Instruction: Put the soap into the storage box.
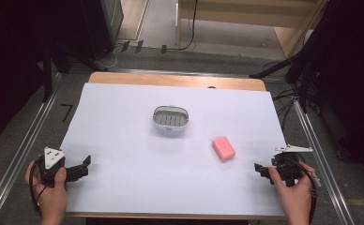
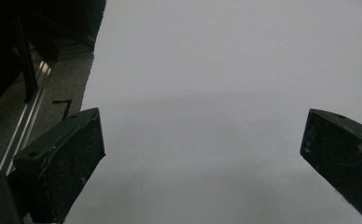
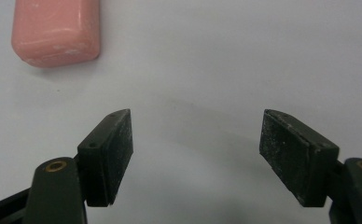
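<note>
Nearest you, your left hand [image 1: 53,187] sat at the near left corner of the white surface [image 1: 138,178], gripping the left gripper [image 1: 79,169], and its jaws stood wide with nothing but bare sheet between them. Over on the near right edge, your right hand [image 1: 295,192] held the right gripper [image 1: 261,169], angled inward toward the middle. Its jaws were parted too, a moderate gap, with only white surface showing between the two black pads [image 3: 111,154]. Nothing was gripped on either side.

A little farther out, the pink soap bar [image 1: 223,148] lay flat on the surface, ahead of the right gripper and off to its left, apart from it. In the right gripper view that soap bar [image 3: 55,30] sat beyond the left jaw's tip, untouched.

Farther still, past the middle, the grey soap dish [image 1: 171,119] stood upright with its ribbed tray open to the camera, well apart from the bar.
</note>
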